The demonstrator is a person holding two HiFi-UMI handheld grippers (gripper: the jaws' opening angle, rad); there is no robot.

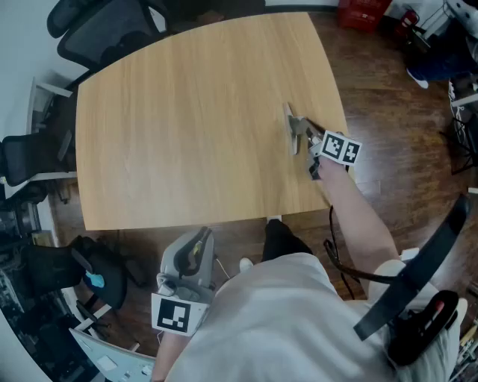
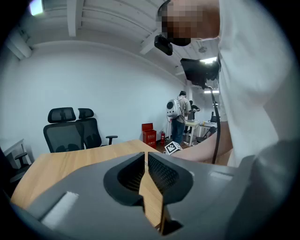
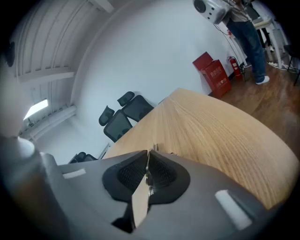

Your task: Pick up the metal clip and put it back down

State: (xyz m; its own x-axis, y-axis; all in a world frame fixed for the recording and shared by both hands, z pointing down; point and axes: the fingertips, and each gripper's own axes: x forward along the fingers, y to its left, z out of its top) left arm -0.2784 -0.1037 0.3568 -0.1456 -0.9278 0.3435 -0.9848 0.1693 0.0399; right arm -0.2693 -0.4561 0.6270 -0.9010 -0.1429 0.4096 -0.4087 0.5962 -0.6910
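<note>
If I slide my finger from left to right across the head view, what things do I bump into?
Black office chair at the left edge → left gripper → right gripper, shut on the metal clip → red box.

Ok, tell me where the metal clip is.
The metal clip is pinched in the right gripper's jaws, over the table's right side in the head view.

Head view steeply down over table (image 1: 187,112), both gripper views low across it (close, near-level)
</note>
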